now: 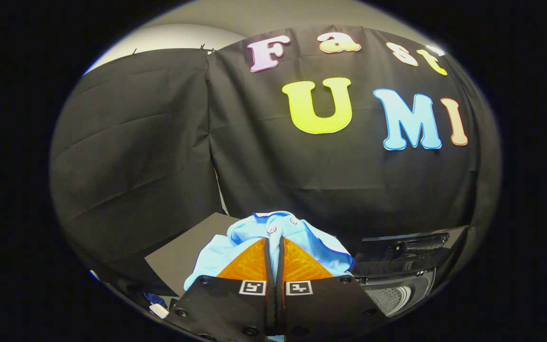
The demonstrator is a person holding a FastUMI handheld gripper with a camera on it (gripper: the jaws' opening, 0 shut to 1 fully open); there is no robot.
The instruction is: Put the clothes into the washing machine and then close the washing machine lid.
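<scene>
The tool (273,244) is seen from behind, its two fingers (249,266) running forward side by side with a narrow slit between them. The fingers are pressed nearly together and pinch a fold of a light blue garment (280,228), which bunches up around and just ahead of the fingertips. The garment is a shirt-like piece with a darker blue trimmed edge; two small white buttons (270,230) sit on a placket just beyond the tips. Cloth spills down on both sides of the fingers, more of it on the left, and the whole garment hangs clear of the surfaces below, carried by the pinch. Each finger base bears a small square black-and-white marker (252,287).

To the right of the fingers and lower down lies the washing machine (399,289). Its opening faces upward, and a perforated metal drum (390,297) shows inside the rim. The dark lid (413,247) stands raised behind the opening, so the machine is open. The garment is beside the opening, to its left, not over the drum.

To the left of the garment a flat dark grey board (185,256) lies on the table. Near the lower left of the finger bases a small dark blue item (155,299) and a small white item (158,310) are partly seen; their nature cannot be told. Black cloth (159,156) forms the booth's wall behind everything, meeting at a vertical seam beyond the garment.
</scene>
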